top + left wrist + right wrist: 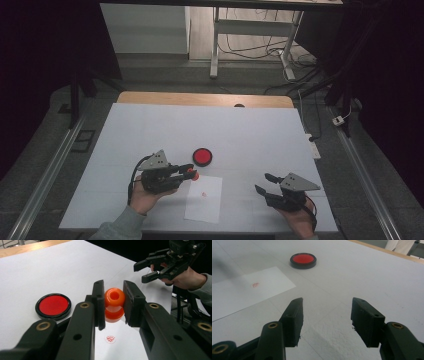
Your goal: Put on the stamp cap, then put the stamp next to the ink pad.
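My left gripper (pixel 113 303) is shut on an orange plastic stamp (pixel 114 304), held just above a white paper sheet (pixel 204 198); in the high view this gripper (pixel 190 171) sits at the sheet's upper left corner with the stamp (pixel 193 174) at its tip. A small red stamped mark (pixel 110 339) shows on the paper below the stamp. A round red ink pad in a black case (pixel 202 156) lies just beyond the paper. My right gripper (pixel 264 183) stands open near the table's front right, nothing between its jaws.
The white table top (pixel 200 130) has a wooden strip (pixel 205 99) along its far edge. Past it are a desk frame and cables on the floor. Metal rails run along both sides of the table.
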Demonstrator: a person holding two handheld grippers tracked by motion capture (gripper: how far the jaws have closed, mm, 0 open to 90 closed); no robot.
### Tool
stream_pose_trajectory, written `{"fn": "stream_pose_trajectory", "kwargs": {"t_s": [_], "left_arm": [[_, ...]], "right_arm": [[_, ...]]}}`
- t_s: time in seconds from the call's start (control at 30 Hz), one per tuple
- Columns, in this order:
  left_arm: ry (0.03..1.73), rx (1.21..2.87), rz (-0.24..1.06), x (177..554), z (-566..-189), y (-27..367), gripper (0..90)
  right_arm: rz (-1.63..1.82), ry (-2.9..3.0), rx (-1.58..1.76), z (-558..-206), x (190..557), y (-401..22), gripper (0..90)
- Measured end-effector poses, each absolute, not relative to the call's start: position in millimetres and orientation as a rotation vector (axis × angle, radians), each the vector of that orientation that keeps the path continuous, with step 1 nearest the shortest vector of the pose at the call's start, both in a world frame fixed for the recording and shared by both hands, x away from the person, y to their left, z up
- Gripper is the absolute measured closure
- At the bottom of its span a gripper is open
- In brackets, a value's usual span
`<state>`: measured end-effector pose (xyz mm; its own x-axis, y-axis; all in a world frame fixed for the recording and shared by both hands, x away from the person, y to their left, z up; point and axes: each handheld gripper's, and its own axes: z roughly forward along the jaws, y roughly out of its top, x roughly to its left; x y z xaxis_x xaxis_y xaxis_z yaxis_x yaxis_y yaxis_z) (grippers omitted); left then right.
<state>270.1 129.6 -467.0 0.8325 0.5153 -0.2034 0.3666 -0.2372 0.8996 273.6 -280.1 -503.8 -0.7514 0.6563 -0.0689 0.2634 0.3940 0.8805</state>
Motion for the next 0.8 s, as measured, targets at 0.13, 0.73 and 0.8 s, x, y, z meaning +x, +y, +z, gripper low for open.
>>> {"fn": "stream_pose_trajectory", "kwargs": {"t_s": [0.13, 0.73, 0.8], "left_arm": [[0.669, 1.856, 0.161, 271, -466, 127, 73.1], [0.712, 1.873, 0.207, 279, -470, 132, 73.1], [0.722, 1.876, 0.212, 281, -471, 133, 73.1]], "right_arm": [[1.311, 2.248, 0.802, -505, 275, -281, 43.2], [1.307, 2.251, 0.799, -505, 277, -280, 43.3], [1.315, 2.247, 0.802, -506, 277, -280, 43.3]]}}
